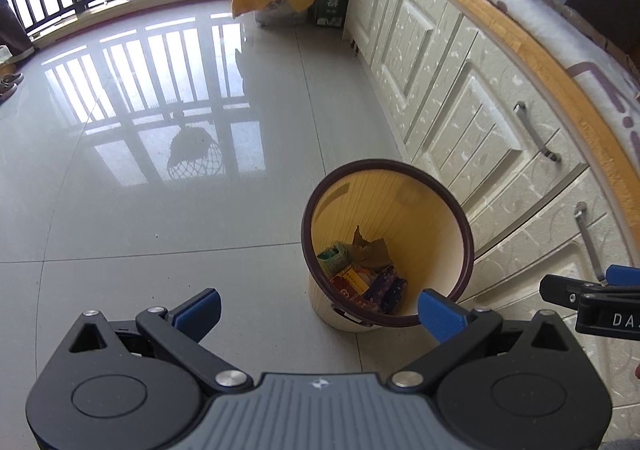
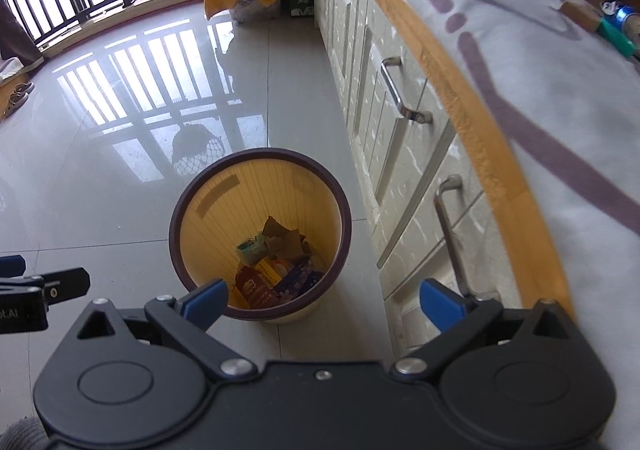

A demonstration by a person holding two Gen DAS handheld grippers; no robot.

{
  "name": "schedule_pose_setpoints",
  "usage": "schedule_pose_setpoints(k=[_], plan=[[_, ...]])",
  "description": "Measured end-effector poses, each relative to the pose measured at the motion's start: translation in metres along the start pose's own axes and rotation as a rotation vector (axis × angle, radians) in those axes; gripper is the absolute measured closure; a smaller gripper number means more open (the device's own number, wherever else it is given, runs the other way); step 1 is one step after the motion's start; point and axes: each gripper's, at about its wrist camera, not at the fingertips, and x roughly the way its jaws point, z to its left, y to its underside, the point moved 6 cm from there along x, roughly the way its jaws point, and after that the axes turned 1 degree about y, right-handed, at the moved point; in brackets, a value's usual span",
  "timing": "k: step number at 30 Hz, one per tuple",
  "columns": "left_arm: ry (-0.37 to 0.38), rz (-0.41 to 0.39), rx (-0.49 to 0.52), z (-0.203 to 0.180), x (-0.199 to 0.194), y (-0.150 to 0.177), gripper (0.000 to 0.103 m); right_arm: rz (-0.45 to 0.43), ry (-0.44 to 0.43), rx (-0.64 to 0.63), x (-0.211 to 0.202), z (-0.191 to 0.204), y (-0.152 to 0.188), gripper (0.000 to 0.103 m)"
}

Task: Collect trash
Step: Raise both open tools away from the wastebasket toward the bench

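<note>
Below both spread claws (image 2: 322,304) stands the trash bin (image 2: 260,186).

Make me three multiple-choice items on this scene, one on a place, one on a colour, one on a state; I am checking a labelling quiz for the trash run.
1. Where does the waste bin stand?
A. on the floor beside the cabinet drawers
B. on the counter
C. against the window railing

2. What colour is the bin's rim?
A. bright green
B. dark maroon
C. white

3. How is the right gripper?
A. shut on a wrapper
B. shut on the rim
C. open and empty

Answers: 1 A, the bin sits on tiles next to the drawer fronts. 2 B, a dark maroon ring tops the yellow wall. 3 C, the blue pads stand wide apart with nothing between them.
</note>
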Motion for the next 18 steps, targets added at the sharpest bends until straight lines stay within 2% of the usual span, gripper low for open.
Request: schedule_pose_setpoints(k=[6, 18], plan=[[0.009, -0.045, 0.012, -0.001, -0.024, -0.002, 0.000, -0.031, -0.017, 0.007, -0.025, -0.002, 0.002, 0.000], [0.054, -0.136, 0.054, -0.019, -0.068, -0.005, 0.000, -0.134, 0.029, -0.001, -0.080, -0.012, 0.001, 0.000]])
